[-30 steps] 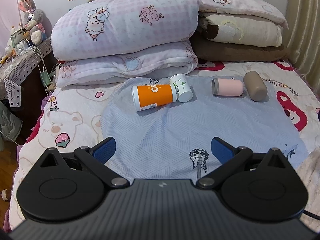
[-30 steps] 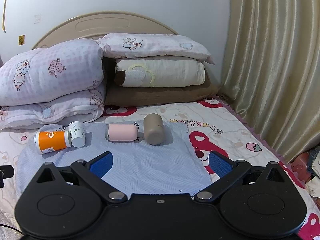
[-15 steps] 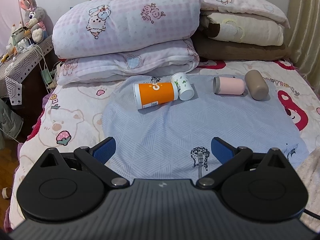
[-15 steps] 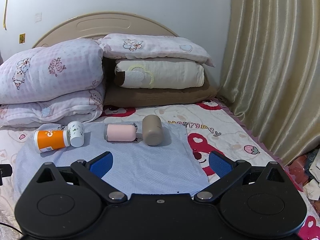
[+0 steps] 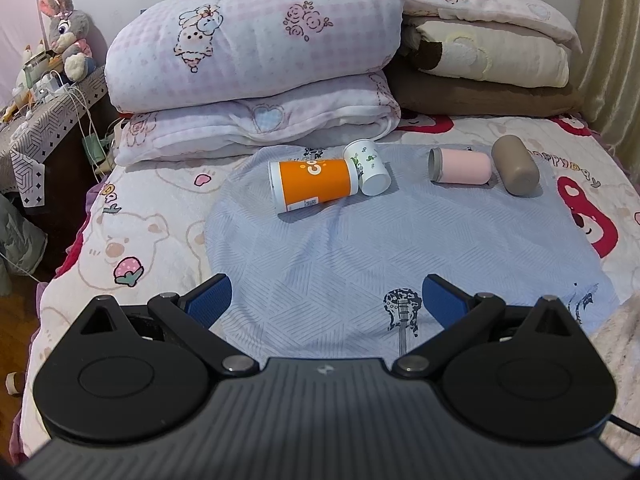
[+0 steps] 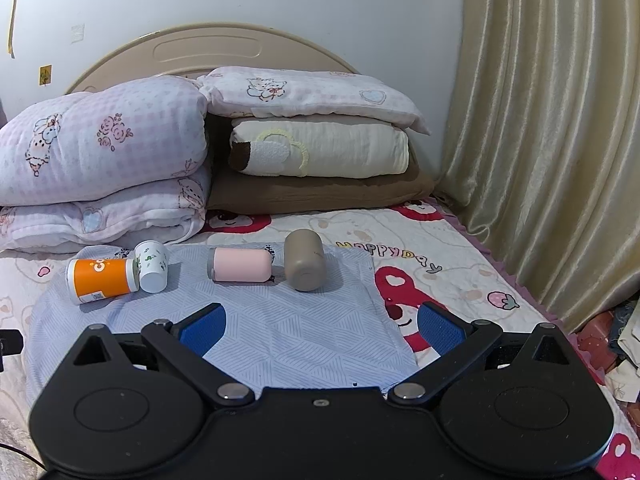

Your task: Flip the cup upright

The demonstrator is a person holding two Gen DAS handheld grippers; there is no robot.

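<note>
Several cups lie on their sides on a light blue cloth (image 5: 360, 256) on the bed: an orange cup (image 5: 312, 186) (image 6: 102, 280), a small white cup with green print (image 5: 368, 168) (image 6: 151, 266) touching it, a pink cup (image 5: 460, 166) (image 6: 240, 265) and a taupe cup (image 5: 515, 166) (image 6: 304, 260). My left gripper (image 5: 326, 300) is open and empty, well short of the orange cup. My right gripper (image 6: 320, 326) is open and empty, short of the pink and taupe cups.
Folded pink quilts (image 5: 256, 72) and stacked pillows (image 6: 320, 148) lie right behind the cups. A bedside table with a plush rabbit (image 5: 66, 32) stands at the left. A curtain (image 6: 552, 140) hangs along the bed's right side.
Both grippers have drifted slightly; the cups sit a little higher in the right wrist view. No cup has moved, and both grippers stay open.
</note>
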